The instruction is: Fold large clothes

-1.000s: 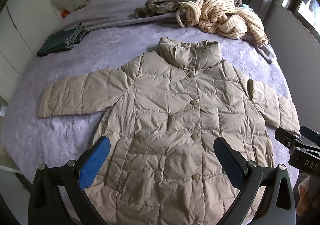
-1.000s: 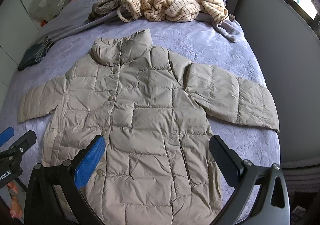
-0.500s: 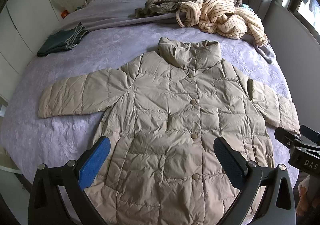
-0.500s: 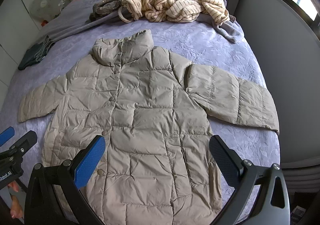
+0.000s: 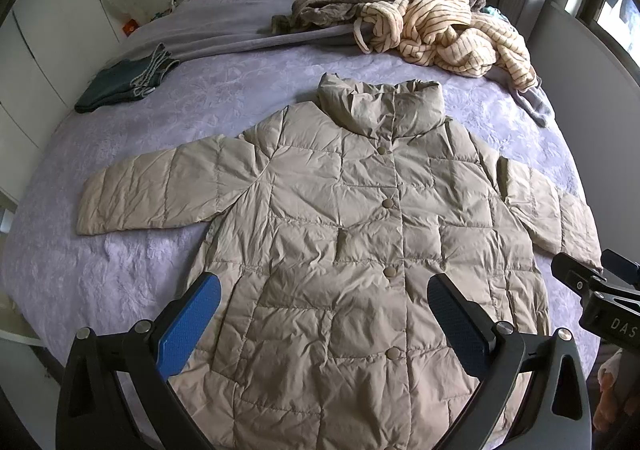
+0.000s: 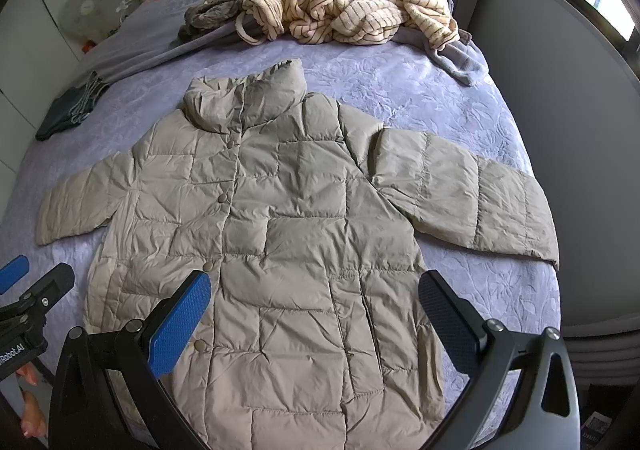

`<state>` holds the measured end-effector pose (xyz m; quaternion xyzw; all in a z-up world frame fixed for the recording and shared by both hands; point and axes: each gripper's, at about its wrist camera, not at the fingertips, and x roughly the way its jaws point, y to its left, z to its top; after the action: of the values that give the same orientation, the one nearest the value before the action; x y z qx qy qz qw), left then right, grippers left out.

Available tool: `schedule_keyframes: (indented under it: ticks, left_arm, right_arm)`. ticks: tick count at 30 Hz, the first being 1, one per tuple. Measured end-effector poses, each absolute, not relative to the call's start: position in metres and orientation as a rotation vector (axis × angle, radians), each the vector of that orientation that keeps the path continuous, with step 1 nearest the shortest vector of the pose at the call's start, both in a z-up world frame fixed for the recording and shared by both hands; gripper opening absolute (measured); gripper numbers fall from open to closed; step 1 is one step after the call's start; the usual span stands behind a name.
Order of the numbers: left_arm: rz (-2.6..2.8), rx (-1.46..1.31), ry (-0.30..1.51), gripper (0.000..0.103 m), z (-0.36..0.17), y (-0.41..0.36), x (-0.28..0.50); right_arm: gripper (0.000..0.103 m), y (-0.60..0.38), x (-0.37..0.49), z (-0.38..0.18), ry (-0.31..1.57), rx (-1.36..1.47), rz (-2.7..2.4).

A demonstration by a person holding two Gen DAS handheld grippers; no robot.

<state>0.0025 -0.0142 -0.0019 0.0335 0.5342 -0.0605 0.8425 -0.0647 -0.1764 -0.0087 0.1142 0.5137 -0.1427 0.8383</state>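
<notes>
L gripper [image 5: 324,314]: fingers [image 5: 192,324] spread wide, nothing between them, held level, pointing fwd. R gripper [image 6: 314,310]: same, fingers [image 6: 180,324] wide apart, empty. Both side by side, well apart; each showed at the edge of the other's view. Bare fingertips visible under both handles.

Left gripper [image 5: 324,324]: black Y-shaped frame with triangular cut-outs in each arm; silver round-head screws at the finger joints; one finger pad [image 5: 188,324] bright blue with a dimpled texture, the other pad dark, same texture. Right gripper [image 6: 314,320]: identical build, blue pad [image 6: 180,324] at left, dark pad at right. White lettering "DAS" on the right gripper's black body in the left view; "Robot.AI" on the left gripper's body in the right view. Bare skin [image 6: 30,416] at the lower left edge
</notes>
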Motion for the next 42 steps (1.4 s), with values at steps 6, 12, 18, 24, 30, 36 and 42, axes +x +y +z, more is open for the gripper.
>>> schedule_keyframes:
  ticks: [6, 12, 18, 24, 30, 36, 42]
  left_arm:
    - [-0.128, 0.071, 1.128, 0.103, -0.0018, -0.0141, 0.0026]
    - [-0.128, 0.071, 1.129, 0.103, -0.0017, -0.0144, 0.0027]
    - [-0.127, 0.071, 1.129, 0.103, -0.0016, -0.0145, 0.0028]
    - [-0.127, 0.072, 1.129, 0.103, -0.0015, -0.0146, 0.0028]
    - [-0.126, 0.072, 1.130, 0.103, -0.0014, -0.0140, 0.0030]
    - [-0.128, 0.071, 1.130, 0.103, -0.0019, -0.0105, 0.0019]
    - [-0.126, 0.072, 1.130, 0.103, -0.0018, -0.0109, 0.0020]
  right_arm:
    - [0.103, -0.1764, -0.0646, -0.0089, 1.086, 0.240, -0.302]
    - [0.103, -0.1766, -0.0647, -0.0088, 1.084, 0.241, -0.303]
    - [0.103, -0.1766, -0.0643, -0.0090, 1.086, 0.240, -0.301]
    - [0.103, -0.1765, -0.0646, -0.0086, 1.086, 0.239, -0.301]
    - [0.103, -0.1761, -0.0640, -0.0087, 1.086, 0.239, -0.301]
    - [0.103, -0.1756, -0.0641, -0.0083, 1.086, 0.239, -0.302]
    - [0.103, -0.1750, -0.0636, -0.0083, 1.085, 0.239, -0.301]
